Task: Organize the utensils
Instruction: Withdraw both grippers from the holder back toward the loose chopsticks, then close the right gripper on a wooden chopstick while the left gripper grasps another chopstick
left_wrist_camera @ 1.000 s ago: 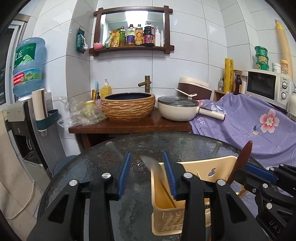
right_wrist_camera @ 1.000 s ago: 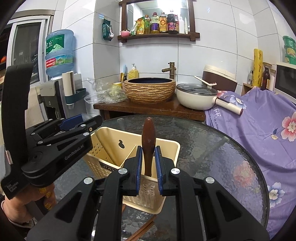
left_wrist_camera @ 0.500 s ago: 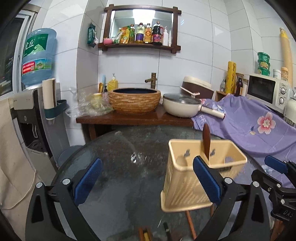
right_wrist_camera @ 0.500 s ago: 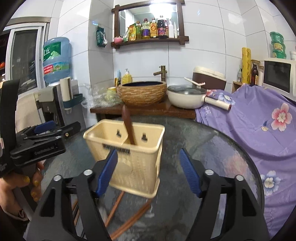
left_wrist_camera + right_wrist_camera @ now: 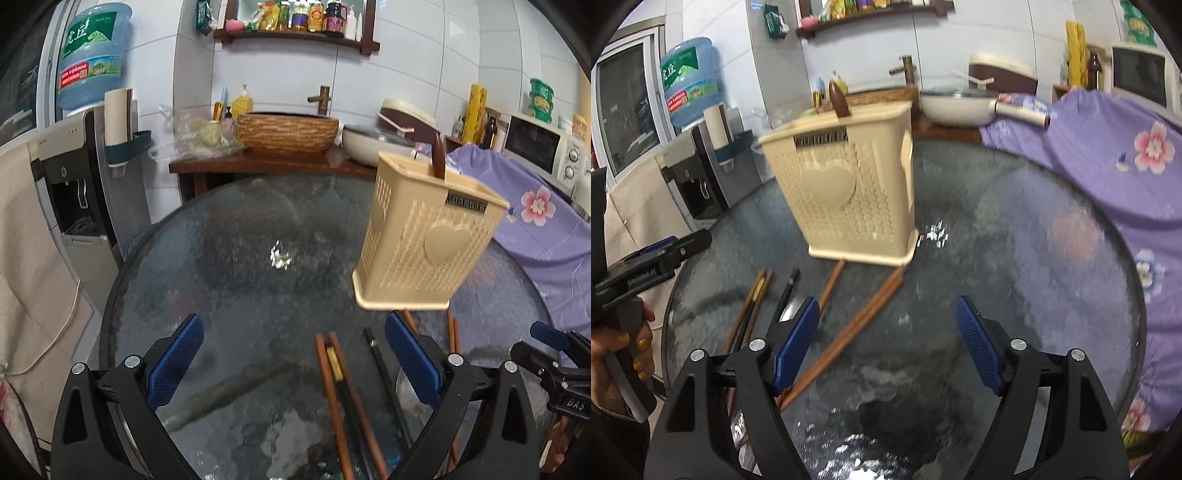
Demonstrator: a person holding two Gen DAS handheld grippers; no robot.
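Beige utensil basket [image 5: 849, 192] upright on my glass tabletop [image 5: 1015, 258], brown handle [image 5: 839, 99] poking out, label blurred | chopsticks [image 5: 846, 336] loose at its 6 o'clock | left gripper [image 5: 293, 363] fingers wide apart, empty | right gripper [image 5: 886, 341] fingers opening, nothing between | water bottle [image 5: 92, 55] print unreadable

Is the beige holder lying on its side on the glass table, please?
No, the holder stands upright on the table, with a brown handle sticking out of its top.
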